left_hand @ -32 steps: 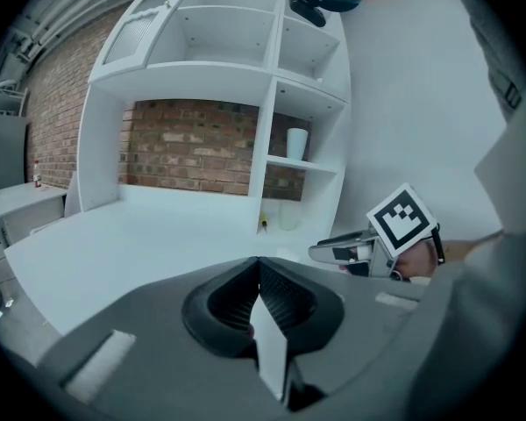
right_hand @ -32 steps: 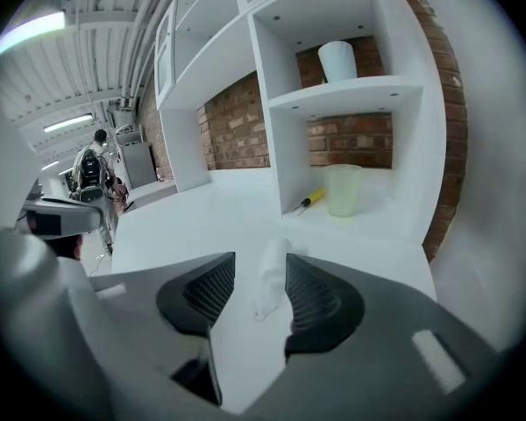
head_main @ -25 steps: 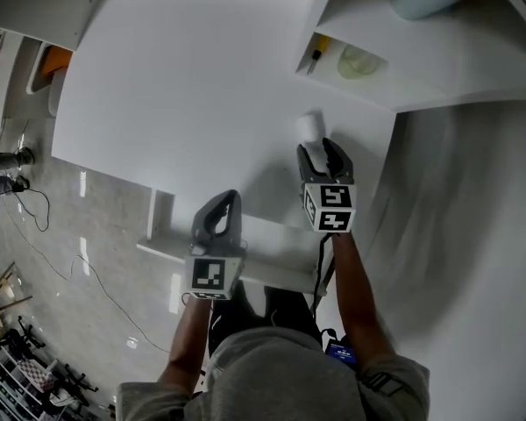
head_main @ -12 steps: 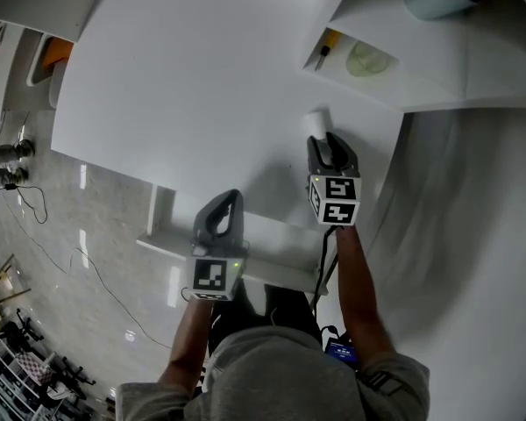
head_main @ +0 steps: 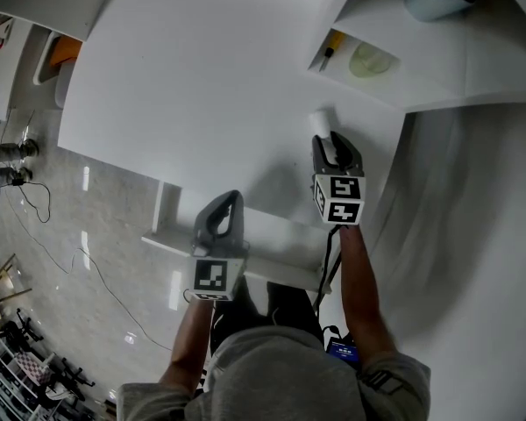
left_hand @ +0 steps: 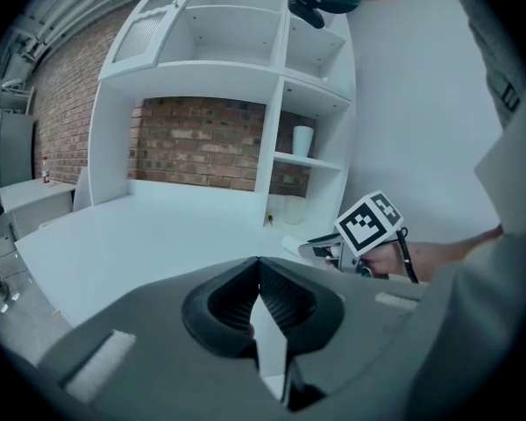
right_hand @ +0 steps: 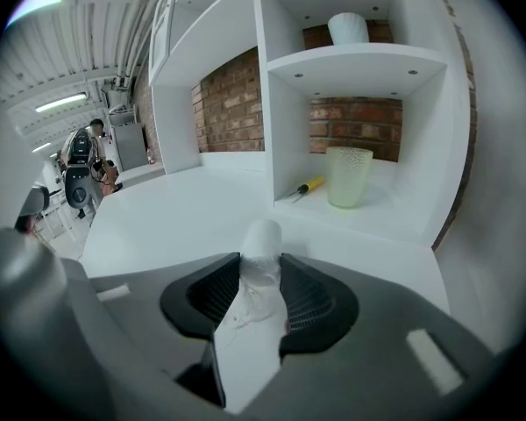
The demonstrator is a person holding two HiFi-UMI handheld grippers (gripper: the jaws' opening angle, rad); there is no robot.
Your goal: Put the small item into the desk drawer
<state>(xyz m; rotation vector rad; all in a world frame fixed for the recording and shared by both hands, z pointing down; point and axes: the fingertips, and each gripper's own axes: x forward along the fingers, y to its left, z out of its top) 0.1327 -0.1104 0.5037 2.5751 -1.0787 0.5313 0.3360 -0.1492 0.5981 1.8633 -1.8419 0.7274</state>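
My right gripper (head_main: 330,147) has just been closing its jaws, and they now pinch the small white soft-looking roll (head_main: 323,121), which sits low over the white table (head_main: 202,86) near the white shelf unit (head_main: 438,51). I judge the grasp made, so lifting comes next. My left gripper (head_main: 227,202), clenched on nothing, hovers above the pulled-out white drawer (head_main: 280,248)

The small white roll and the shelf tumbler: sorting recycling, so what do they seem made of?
White roll: matte, crinkled, wispy surface, so probably soft paper or gauze; unclear which. Tumbler: translucent pale yellow-green, dimpled wall, so plastic or glass.
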